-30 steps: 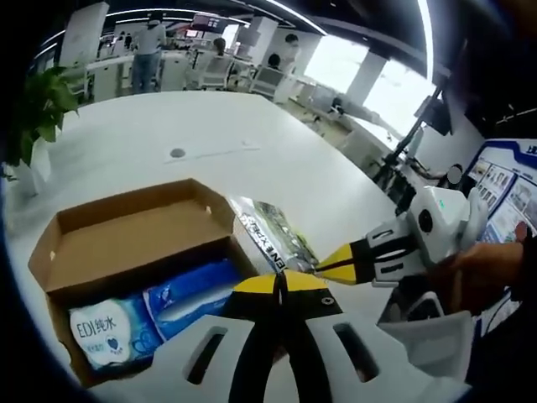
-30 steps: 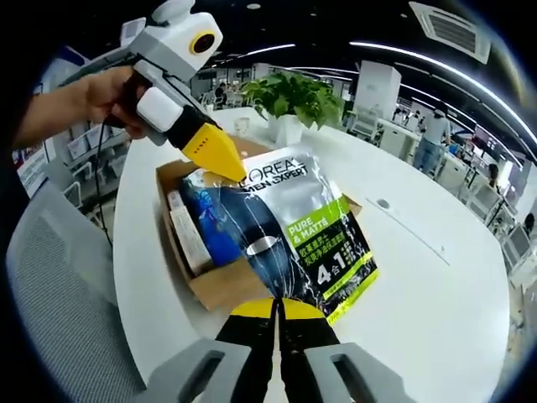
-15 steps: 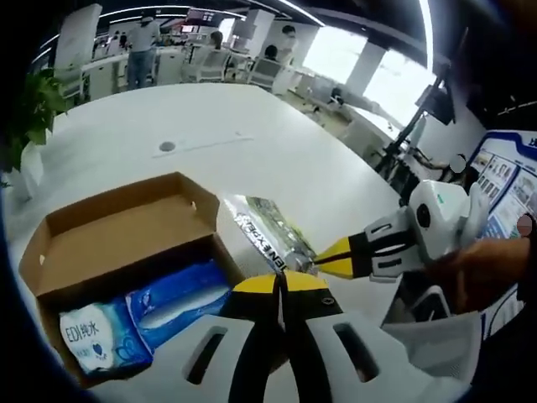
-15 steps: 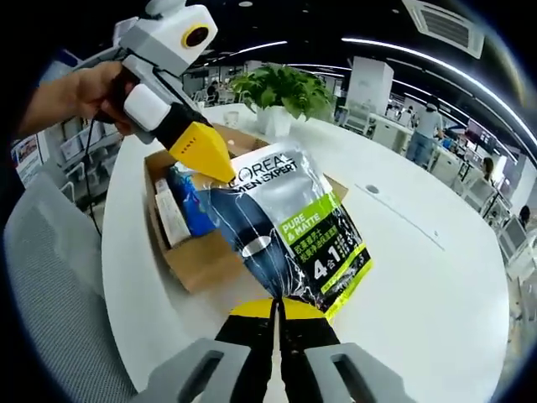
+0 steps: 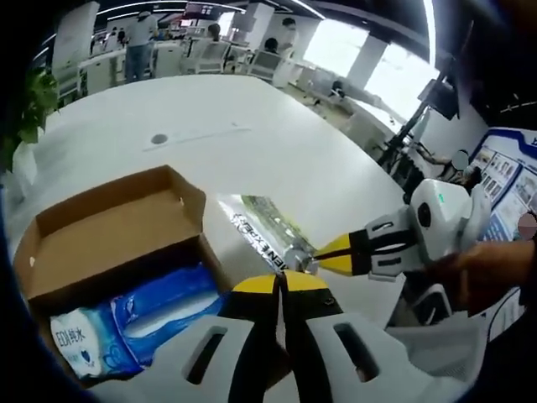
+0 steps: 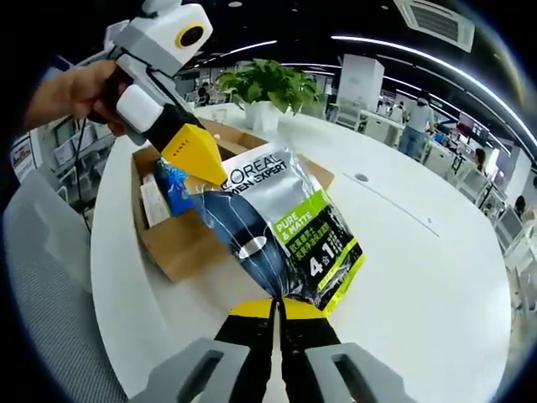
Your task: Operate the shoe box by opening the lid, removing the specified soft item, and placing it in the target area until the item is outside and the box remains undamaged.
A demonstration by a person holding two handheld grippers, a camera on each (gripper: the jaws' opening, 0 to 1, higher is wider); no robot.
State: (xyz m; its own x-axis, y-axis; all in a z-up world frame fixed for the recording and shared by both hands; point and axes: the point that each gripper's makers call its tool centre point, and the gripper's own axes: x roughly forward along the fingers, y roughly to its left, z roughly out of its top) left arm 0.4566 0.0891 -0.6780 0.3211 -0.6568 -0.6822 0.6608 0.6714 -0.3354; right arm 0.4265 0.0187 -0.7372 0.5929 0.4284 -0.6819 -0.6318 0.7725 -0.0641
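A silver and green pouch point(image 6: 281, 227) marked "MEN EXPERT" hangs stretched between both grippers, above the white table point(image 6: 419, 277) and beside the open cardboard shoe box point(image 6: 180, 248). My right gripper point(image 6: 274, 304) is shut on the pouch's lower edge. My left gripper point(image 6: 214, 175), held by a hand, is shut on its top corner. In the left gripper view the pouch point(image 5: 260, 231) shows edge-on, running from my left gripper point(image 5: 281, 279) to the right gripper point(image 5: 315, 252). The box point(image 5: 126, 227) lies to the left with its lid folded back and blue wipe packs point(image 5: 168, 302) inside.
A potted plant point(image 6: 268, 84) stands on the table behind the box. A grey mesh chair point(image 6: 42, 277) sits off the table's left edge. A round port point(image 5: 159, 138) lies in the broad white tabletop point(image 5: 252, 151). Desks and people point(image 5: 138, 38) are far behind.
Both grippers have carried the pouch sideways off the box and over the bare table. The box now sits further left in both views.
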